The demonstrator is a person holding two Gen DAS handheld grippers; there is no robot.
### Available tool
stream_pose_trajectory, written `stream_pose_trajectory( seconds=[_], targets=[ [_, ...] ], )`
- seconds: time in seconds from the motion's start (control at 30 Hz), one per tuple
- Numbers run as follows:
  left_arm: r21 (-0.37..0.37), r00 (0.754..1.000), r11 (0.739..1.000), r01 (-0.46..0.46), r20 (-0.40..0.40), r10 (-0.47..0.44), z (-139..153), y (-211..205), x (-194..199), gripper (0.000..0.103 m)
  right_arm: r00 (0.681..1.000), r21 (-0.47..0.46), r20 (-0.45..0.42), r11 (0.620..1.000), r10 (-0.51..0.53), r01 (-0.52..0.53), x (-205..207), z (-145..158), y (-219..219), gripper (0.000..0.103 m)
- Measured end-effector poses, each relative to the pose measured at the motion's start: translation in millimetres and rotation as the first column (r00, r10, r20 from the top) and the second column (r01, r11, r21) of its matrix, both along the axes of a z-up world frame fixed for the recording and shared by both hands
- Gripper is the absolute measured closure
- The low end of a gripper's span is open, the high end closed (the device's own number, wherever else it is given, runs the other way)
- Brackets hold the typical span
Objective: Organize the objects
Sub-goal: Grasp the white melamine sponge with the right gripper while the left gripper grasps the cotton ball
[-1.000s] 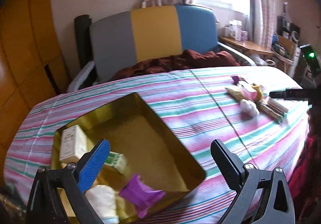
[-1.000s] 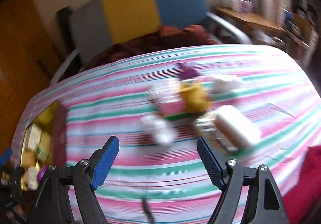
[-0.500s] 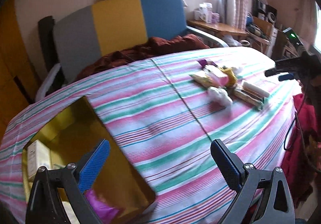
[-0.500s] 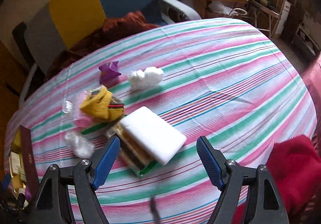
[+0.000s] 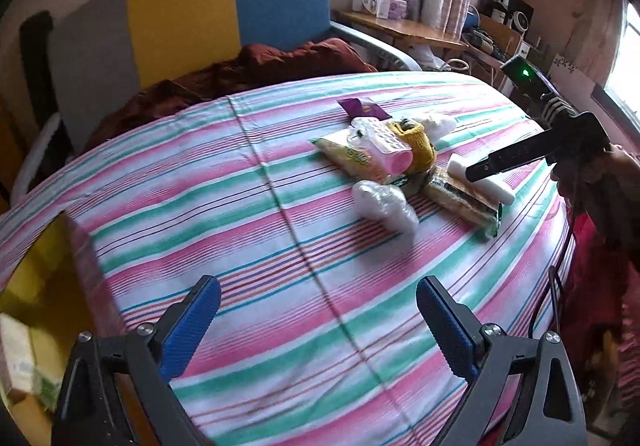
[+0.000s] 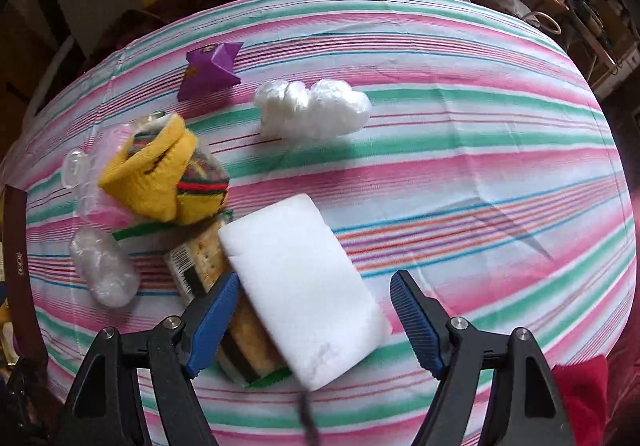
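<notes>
Left wrist view, left gripper [image 5: 318, 320] wide, jaws closing, nothing between, over striped cloth [image 5: 240, 214], gold box [image 5: 44, 286] at left edge, item pile [image 5: 400, 166] far right; right wrist view, right gripper [image 6: 312, 320] spread, empty, straddling white sponge [image 6: 304, 286] lying on cracker pack [image 6: 248, 338], yellow sock [image 6: 160, 178] beside.

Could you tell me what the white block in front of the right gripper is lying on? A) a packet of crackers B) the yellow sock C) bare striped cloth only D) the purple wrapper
A: the white block overlaps the packet of crackers, whose end shows beneath its left edge.
</notes>
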State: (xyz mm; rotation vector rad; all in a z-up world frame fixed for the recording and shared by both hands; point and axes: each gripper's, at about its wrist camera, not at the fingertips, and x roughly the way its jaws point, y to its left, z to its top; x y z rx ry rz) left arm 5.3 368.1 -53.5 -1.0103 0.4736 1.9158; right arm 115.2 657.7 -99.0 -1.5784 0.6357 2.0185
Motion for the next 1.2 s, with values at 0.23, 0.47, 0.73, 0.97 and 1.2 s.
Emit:
stream_pose_trajectory(
  seconds=[0.23, 0.47, 0.73, 0.97, 1.2],
  targets=[
    [-0.015, 0.997, 0.999, 0.029, 0.07, -0.028, -15.8, 36.6, -7.9, 0.02, 1.0, -0.045, 0.003, 0.999, 0.019, -0.018, -0.1, -15.3, 9.1, 0.028],
    [-0.027, 0.988, 1.0, 0.012, 0.152, -0.007, -35.5, 73.3, -19.2, 0.027, 0.999, -0.055, -0.048, 0.998, -0.018, 0.015, 7.4, -16.4, 12.6, 0.034],
    [-0.026, 0.974, 0.999, -0.022, 0.224, 0.028, -56.9, 103.0, -33.8, 0.029, 0.977, -0.119, -0.15, 0.984, -0.153, 0.136, 30.4, -16.8, 29.5, 0.035],
    [0.039, 0.97, 0.999, 0.013, 0.241, -0.022, -55.0, 96.1, -36.3, 0.059, 0.965, -0.146, -0.179, 0.975, -0.191, 0.166, 39.7, -18.0, 35.1, 0.035],
    [0.026, 0.975, 1.0, -0.017, 0.223, 0.011, -47.7, 49.5, -28.3, 0.059, 0.956, -0.121, -0.224, 0.979, -0.189, 0.165, 31.2, -3.1, 41.8, 0.035]
  ],
)
